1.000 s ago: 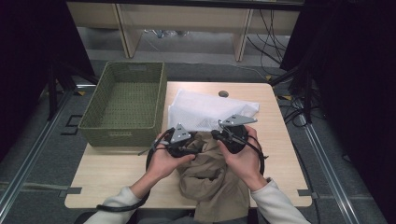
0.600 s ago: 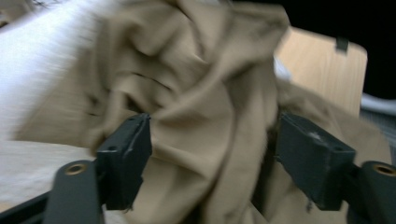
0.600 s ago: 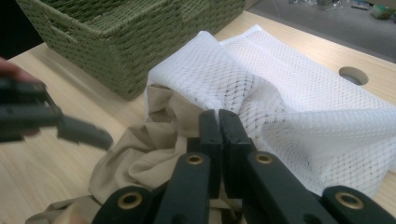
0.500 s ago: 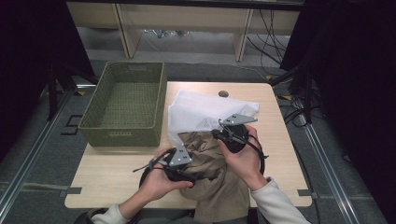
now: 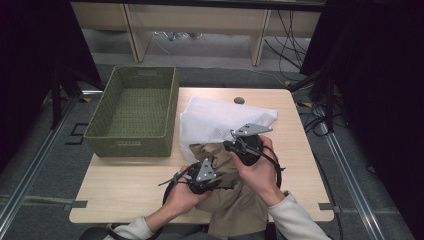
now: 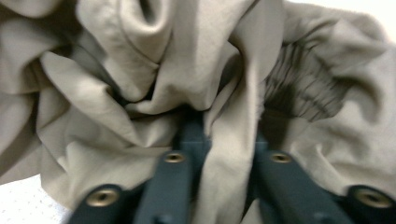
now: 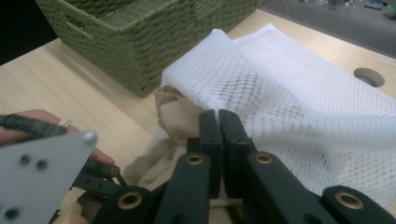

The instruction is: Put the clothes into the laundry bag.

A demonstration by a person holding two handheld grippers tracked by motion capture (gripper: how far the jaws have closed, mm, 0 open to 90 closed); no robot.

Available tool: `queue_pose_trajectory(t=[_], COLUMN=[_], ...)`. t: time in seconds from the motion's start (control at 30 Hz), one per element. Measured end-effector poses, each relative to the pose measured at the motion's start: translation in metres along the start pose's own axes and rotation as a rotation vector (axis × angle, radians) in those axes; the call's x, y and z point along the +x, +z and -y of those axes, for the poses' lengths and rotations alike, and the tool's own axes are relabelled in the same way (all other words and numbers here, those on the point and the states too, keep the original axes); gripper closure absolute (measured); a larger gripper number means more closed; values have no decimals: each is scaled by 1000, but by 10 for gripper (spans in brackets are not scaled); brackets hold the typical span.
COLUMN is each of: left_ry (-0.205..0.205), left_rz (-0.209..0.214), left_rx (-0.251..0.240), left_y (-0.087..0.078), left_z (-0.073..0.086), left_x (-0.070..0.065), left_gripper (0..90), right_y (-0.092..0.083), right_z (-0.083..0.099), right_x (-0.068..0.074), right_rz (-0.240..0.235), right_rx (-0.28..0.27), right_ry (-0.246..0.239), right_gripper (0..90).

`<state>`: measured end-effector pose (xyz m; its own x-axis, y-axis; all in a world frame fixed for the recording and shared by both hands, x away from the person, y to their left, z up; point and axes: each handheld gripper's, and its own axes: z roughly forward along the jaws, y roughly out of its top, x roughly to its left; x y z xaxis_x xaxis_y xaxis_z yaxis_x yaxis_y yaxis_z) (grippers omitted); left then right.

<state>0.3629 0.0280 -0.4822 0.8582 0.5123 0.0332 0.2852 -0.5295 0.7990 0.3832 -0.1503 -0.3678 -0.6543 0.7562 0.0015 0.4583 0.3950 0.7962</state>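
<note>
A beige garment [image 5: 235, 205] lies crumpled at the table's near edge, its upper part tucked into the mouth of a white mesh bag [image 5: 220, 120]. My left gripper [image 5: 219, 178] sits low on the garment. Its jaws have just been closing, and in the left gripper view they [image 6: 219, 126] pinch a fold of the beige garment [image 6: 116, 70]. My right gripper [image 5: 228, 145] is shut at the bag's mouth; its jaws [image 7: 218, 114] stand pressed together on the edge of the mesh bag [image 7: 289, 93], with the beige garment [image 7: 175, 112] just under them.
A green woven basket [image 5: 130, 142] stands at the table's far left, close to the bag. The basket [image 7: 140, 28] is empty. A round cable hole [image 5: 239, 100] lies behind the bag. Bare wooden table [image 5: 125, 185] extends at the near left.
My left gripper has left its place beside the right gripper, come toward the near edge and down onto the beige garment, and shut on a fold. The right gripper has stayed put.
</note>
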Motion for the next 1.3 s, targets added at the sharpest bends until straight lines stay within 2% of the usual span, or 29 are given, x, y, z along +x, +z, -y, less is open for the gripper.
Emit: queue_pose_trajectory(t=[0.07, 0.13, 0.17, 0.2, 0.23, 0.27, 0.33, 0.37, 0.4, 0.43, 0.47, 0.5, 0.53, 0.57, 0.63, 0.67, 0.77, 0.8, 0.83, 0.9, 0.97, 1.0, 1.03, 1.1, 1.17, 1.2, 1.23, 1.27, 1.3], left_ry=[-2, -13, -24, -21, -32, -38, -40, -59, -47, -60, -55, -61, -68, -78, -82, -96, -93, -106, -103, -125, -123, -111, -114, -106, -137, -133, -135, -140, -158], left_rz=[-11, -20, -28, -33, -46, -56, -89, -107, -118, -126, -133, -152, -163, -175, -196, -190, -198, -198, -196, -199, -170, -165, -145, -137, -124, -130, -136, -141, -149], left_rx=[-10, -29, -60, -58, -72, -105, -135, -159, -167, -185, -199, -211, -221, -232, -214, -210, -191, -186, -178, -184, -198, -197, -214, -215, -243, -253, -259, -271, -289], left_y=[-4, -7, -8, -10, -11, -14, -19, -22, -24, -26, -28, -29, -28, -25, -14, -9, 10, 14, 20, 26, 28, 27, 26, 18, 8, 0, -7, -13, -22], left_z=[-4, -7, -10, -12, -15, -18, -24, -28, -31, -34, -37, -39, -41, -42, -40, -38, -34, -33, -32, -31, -31, -31, -31, -28, -25, -24, -22, -21, -20], left_x=[3, 5, 6, 7, 9, 11, 14, 15, 18, 18, 20, 21, 22, 24, 28, 28, 31, 31, 34, 35, 35, 35, 33, 33, 31, 32, 32, 33, 36], left_gripper=[858, 864, 866, 868, 870, 871, 875, 876, 876, 877, 877, 877, 876, 876, 875, 873, 866, 863, 859, 837, 792, 755, 722, 628, 545, 512, 493, 478, 467], right_y=[-2, -3, -4, -4, -6, -6, -8, -10, -12, -13, -14, -16, -17, -18, -17, -17, -13, -11, -10, -6, -4, -4, -4, -4, -5, -7, -7, -7, -7], right_z=[-1, -3, -3, -4, -4, -4, -6, -7, -8, -9, -10, -10, -10, -11, -11, -10, -8, -7, -7, -5, -4, -3, -3, -2, -2, -2, -2, -2, -2], right_x=[3, 4, 4, 6, 6, 8, 9, 10, 12, 13, 13, 14, 14, 14, 10, 9, 8, 10, 9, 9, 6, 6, 3, -1, -2, -5, -5, -6, -6], right_rz=[1, -8, -9, -16, -8, -21, -26, -29, -30, -25, -35, -35, -23, -37, -35, -31, -31, -38, -42, -41, -39, -33, -33, -33, -30, -11, -10, -13, -15], right_rx=[-8, -17, -20, -20, -23, -22, -40, -47, -60, -67, -75, -76, -94, -89, -96, -84, -69, -58, -50, -43, -40, -44, -33, -41, -38, -41, -43, -45, -39], right_ry=[9, -7, -13, -5, -7, 15, -8, -15, -13, -7, -24, -4, -1, 1, -19, -11, -7, 22, 13, 22, 12, 28, 21, 11, 37, 20, 34, 20, 32], right_gripper=[900, 900, 900, 900, 900, 900, 900, 900, 900, 900, 900, 900, 900, 900, 900, 900, 900, 900, 900, 900, 900, 900, 900, 900, 900, 900, 900, 900, 900])
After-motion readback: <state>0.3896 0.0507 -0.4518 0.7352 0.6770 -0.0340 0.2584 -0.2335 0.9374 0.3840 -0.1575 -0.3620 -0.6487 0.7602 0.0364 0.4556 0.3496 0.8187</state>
